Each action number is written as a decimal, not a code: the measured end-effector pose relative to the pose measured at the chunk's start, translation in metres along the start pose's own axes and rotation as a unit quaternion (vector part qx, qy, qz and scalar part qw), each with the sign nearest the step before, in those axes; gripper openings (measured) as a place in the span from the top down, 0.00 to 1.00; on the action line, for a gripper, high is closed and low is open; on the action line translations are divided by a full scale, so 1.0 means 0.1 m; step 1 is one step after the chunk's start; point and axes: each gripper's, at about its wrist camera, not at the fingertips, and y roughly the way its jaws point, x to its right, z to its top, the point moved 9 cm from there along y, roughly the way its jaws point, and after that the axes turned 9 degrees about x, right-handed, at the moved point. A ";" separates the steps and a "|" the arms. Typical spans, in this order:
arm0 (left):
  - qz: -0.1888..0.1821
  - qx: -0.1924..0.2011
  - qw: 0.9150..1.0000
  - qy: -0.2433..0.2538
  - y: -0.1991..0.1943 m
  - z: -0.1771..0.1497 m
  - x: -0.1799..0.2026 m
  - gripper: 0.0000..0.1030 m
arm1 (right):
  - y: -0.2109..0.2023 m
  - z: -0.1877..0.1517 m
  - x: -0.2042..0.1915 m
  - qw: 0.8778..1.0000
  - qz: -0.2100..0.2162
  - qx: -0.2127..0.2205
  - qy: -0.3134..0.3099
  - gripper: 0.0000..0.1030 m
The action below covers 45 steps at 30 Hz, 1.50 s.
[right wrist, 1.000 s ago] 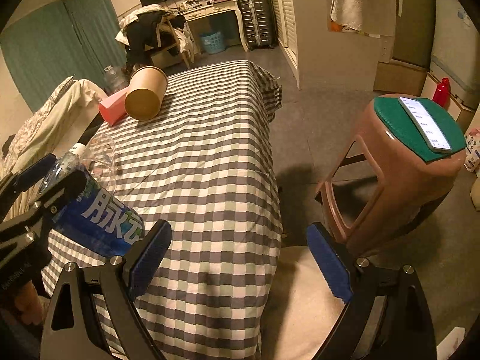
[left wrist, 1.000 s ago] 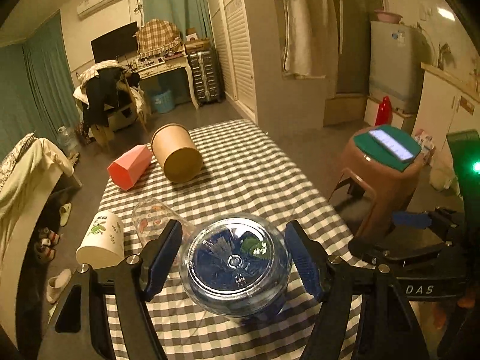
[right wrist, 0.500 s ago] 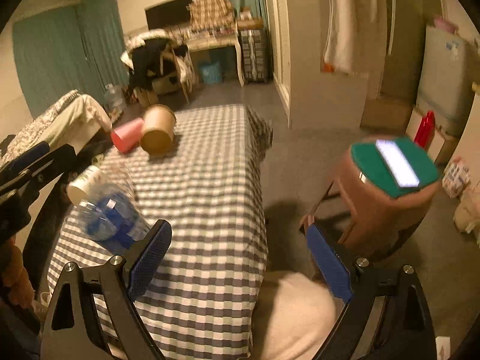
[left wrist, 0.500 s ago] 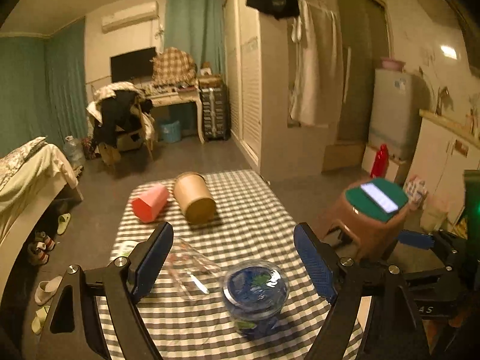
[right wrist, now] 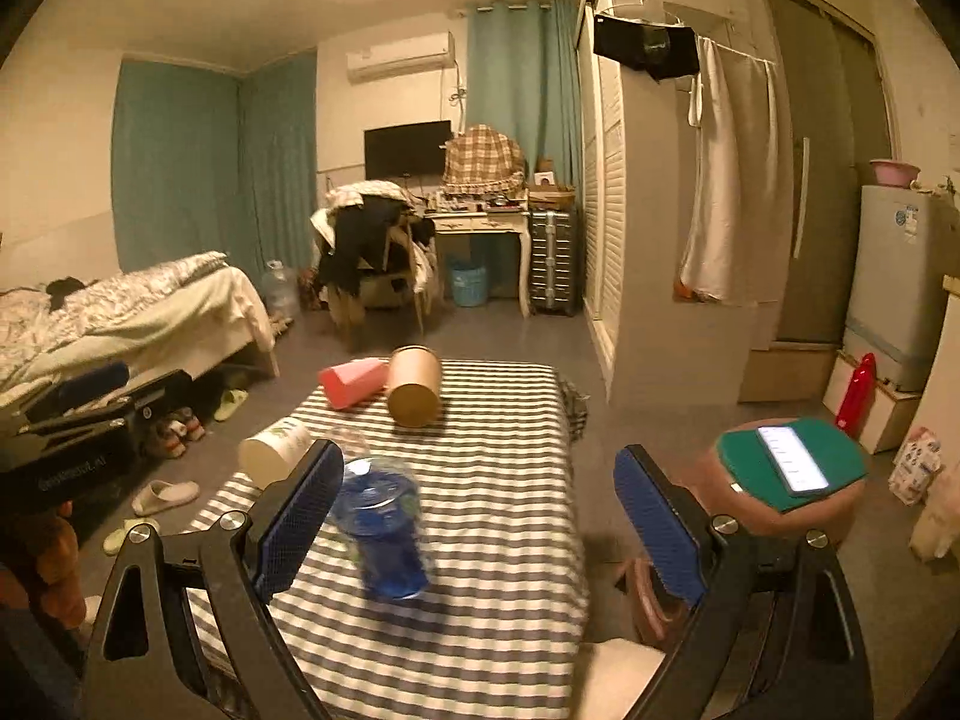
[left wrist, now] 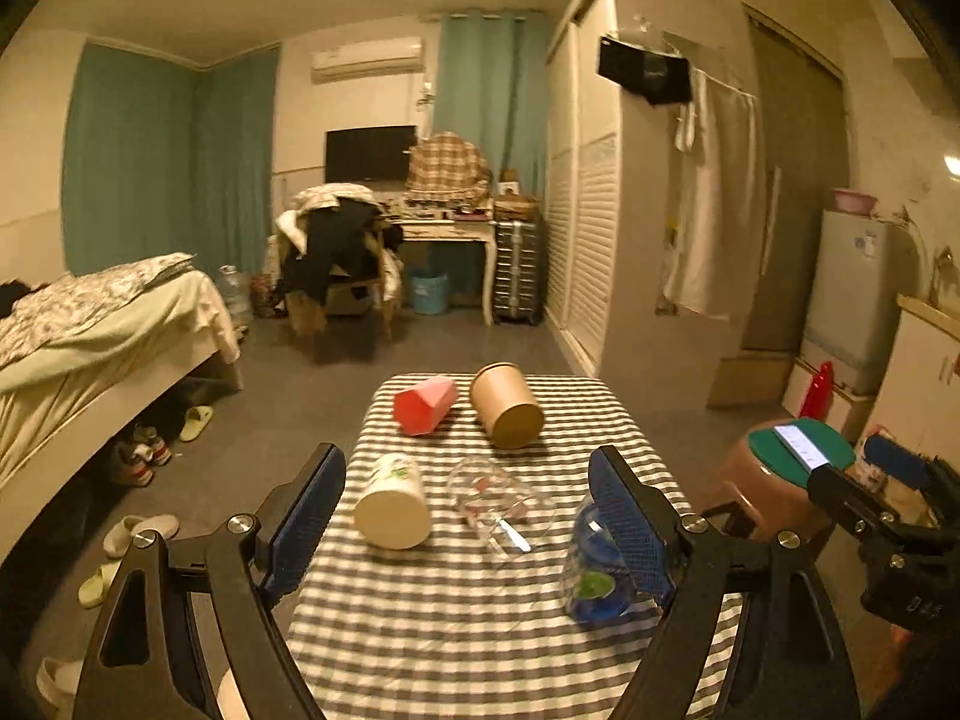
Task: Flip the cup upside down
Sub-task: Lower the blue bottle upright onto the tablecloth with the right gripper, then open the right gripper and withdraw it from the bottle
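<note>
A blue transparent cup (left wrist: 591,570) stands upside down, base up, near the right edge of the checked table (left wrist: 456,636); it also shows in the right wrist view (right wrist: 384,534). A clear glass cup (left wrist: 489,495), a white printed cup (left wrist: 393,501), a brown paper cup (left wrist: 507,405) and a pink cup (left wrist: 423,403) lie on their sides. My left gripper (left wrist: 468,525) is open and empty, raised back from the table. My right gripper (right wrist: 480,531) is open and empty above the table's right side.
A brown stool (right wrist: 786,480) with a green pad and a lit phone (right wrist: 792,459) stands right of the table. A bed (left wrist: 90,336) is at the left, with slippers (left wrist: 141,525) on the floor. A wardrobe (left wrist: 606,222) stands behind.
My left gripper let go of the blue cup, left it upside down on the table and pulled up and back. My right gripper also drew back and rose.
</note>
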 end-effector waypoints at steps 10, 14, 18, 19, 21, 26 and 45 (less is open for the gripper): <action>0.020 -0.014 1.000 -0.019 0.01 -0.40 -0.21 0.06 | 0.29 -0.52 -0.09 0.999 0.005 -0.037 0.022 0.11; 0.023 -0.024 0.999 -0.024 0.06 -0.51 -0.26 0.06 | 0.30 -0.55 -0.09 0.999 -0.004 -0.037 0.011 0.11; 0.019 -0.033 0.999 -0.032 0.11 -0.57 -0.28 0.06 | 0.32 -0.57 -0.08 0.999 -0.009 -0.039 0.008 0.07; 0.019 -0.033 0.999 -0.033 0.11 -0.58 -0.28 0.06 | 0.32 -0.58 -0.07 0.999 -0.009 -0.040 0.007 0.05; 0.019 -0.034 0.999 -0.033 0.11 -0.59 -0.28 0.06 | 0.31 -0.59 -0.07 0.999 -0.012 -0.041 0.006 0.03; 0.020 -0.035 0.999 -0.033 0.12 -0.60 -0.28 0.00 | 0.32 -0.61 -0.06 0.999 -0.017 -0.044 0.005 0.00; 0.022 -0.040 0.999 -0.026 0.12 -0.62 -0.24 0.00 | 0.34 -0.64 0.04 0.998 -0.032 -0.049 0.007 0.00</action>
